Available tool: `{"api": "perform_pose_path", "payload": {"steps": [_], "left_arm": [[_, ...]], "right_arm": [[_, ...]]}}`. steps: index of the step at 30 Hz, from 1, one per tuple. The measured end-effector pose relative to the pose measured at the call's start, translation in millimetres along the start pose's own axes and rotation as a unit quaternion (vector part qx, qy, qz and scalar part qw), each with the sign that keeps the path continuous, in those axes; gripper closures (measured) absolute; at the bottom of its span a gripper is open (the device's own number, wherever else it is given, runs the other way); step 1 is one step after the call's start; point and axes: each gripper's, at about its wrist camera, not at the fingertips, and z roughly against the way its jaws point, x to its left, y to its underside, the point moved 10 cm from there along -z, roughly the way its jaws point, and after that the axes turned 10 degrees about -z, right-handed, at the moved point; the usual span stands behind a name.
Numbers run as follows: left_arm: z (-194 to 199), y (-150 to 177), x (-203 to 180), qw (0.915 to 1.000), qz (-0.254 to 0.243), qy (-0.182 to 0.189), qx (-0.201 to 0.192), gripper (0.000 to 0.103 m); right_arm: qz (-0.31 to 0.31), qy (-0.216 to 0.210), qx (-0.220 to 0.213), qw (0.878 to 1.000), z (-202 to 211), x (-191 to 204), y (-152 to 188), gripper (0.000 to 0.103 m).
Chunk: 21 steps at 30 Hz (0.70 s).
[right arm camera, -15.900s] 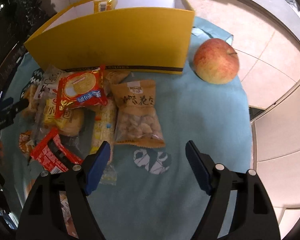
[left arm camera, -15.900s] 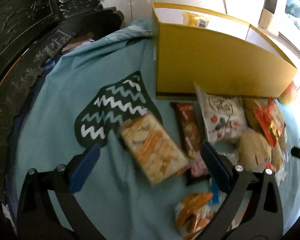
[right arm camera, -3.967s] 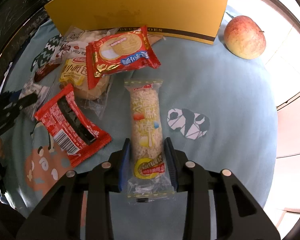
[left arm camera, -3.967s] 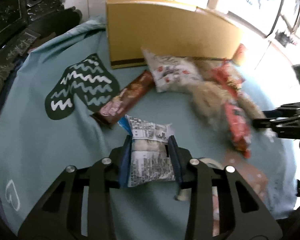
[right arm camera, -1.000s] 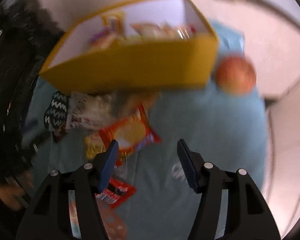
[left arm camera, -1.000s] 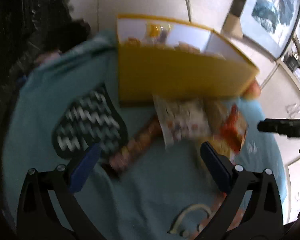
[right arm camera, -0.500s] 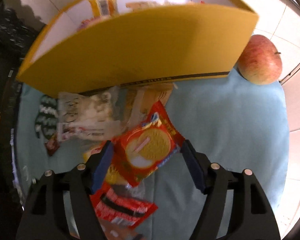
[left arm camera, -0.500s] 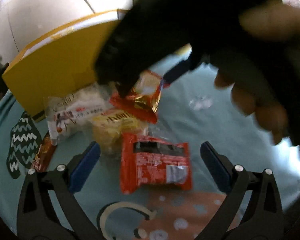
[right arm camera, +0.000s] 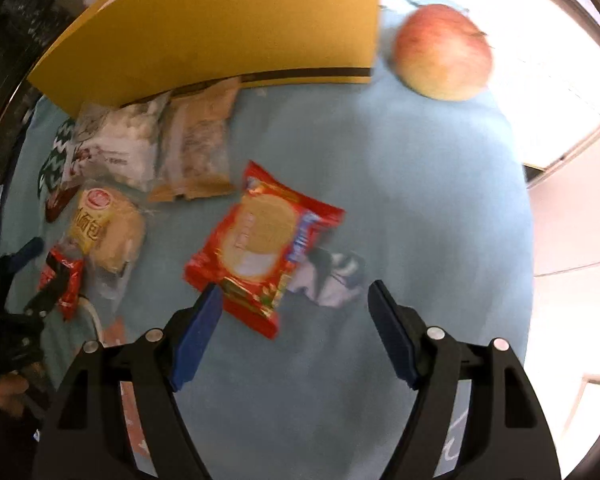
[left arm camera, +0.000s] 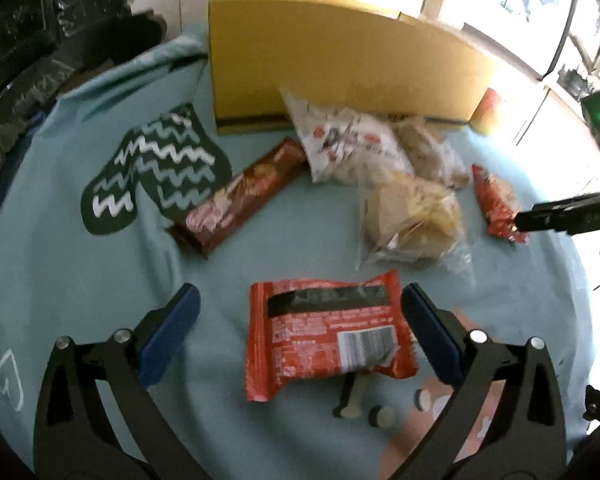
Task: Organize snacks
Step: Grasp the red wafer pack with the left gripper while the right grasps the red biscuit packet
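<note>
My left gripper (left arm camera: 300,318) is open, its jaws either side of a red snack packet (left arm camera: 326,330) lying barcode up on the blue cloth. My right gripper (right arm camera: 296,310) is open just in front of a red cookie packet (right arm camera: 262,242); its left finger (right arm camera: 198,330) is at the packet's near corner. The yellow box (left arm camera: 340,68) stands at the back and shows in the right wrist view (right arm camera: 220,32) too. A brown bar (left arm camera: 242,204), a white bag (left arm camera: 348,146) and a clear bread bag (left arm camera: 412,220) lie between.
An apple (right arm camera: 444,52) sits right of the box. A tan nut bag (right arm camera: 198,148) and a yellow-labelled bun (right arm camera: 104,232) lie on the cloth (right arm camera: 400,200). Dark carved furniture (left arm camera: 28,32) stands at the left. The right gripper shows in the left wrist view (left arm camera: 572,216).
Both grippers have dropped low over the cloth. The left now straddles the red barcode packet. The right has pulled back from the box to the red cookie packet.
</note>
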Motion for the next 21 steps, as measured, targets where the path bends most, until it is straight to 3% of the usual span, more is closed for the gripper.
{"api": "perform_pose_path", "payload": {"steps": [5, 8, 12, 13, 14, 15, 16, 17, 21], "left_arm": [[-5, -2, -7, 0.9998, -0.006, -0.016, 0.010, 0.002], [-26, 6, -9, 0.9979, -0.019, -0.033, 0.053, 0.002], [-23, 14, -9, 0.9982, -0.035, -0.024, 0.042, 0.002], [-21, 15, -10, 0.9982, -0.040, -0.021, 0.040, 0.007], [-16, 14, -10, 0.9986, -0.040, -0.012, 0.031, 0.020], [-13, 14, -10, 0.9990, -0.037, -0.005, 0.025, 0.028], [-9, 15, -9, 0.9993, -0.030, 0.003, 0.020, 0.044], [-5, 15, -10, 0.9995, -0.024, 0.012, 0.017, 0.051], [14, 14, -16, 0.9994, -0.021, 0.026, -0.011, 0.059]], "right_arm": [[-0.007, 0.004, -0.016, 1.000, -2, 25, -7, 0.026], [-0.009, 0.027, -0.009, 1.000, -16, 36, -10, 0.025], [0.032, 0.044, -0.016, 0.998, -31, 45, -8, 0.028], [0.041, 0.044, -0.021, 0.998, -30, 46, -6, 0.035], [0.047, 0.038, -0.028, 0.998, -27, 47, -6, 0.052], [0.047, 0.030, -0.028, 0.998, -26, 47, -5, 0.056], [0.040, 0.021, -0.028, 0.999, -24, 45, -5, 0.059], [0.032, 0.011, -0.029, 0.999, -22, 43, -3, 0.062], [0.013, -0.012, -0.028, 0.999, -15, 28, 6, 0.064]]}}
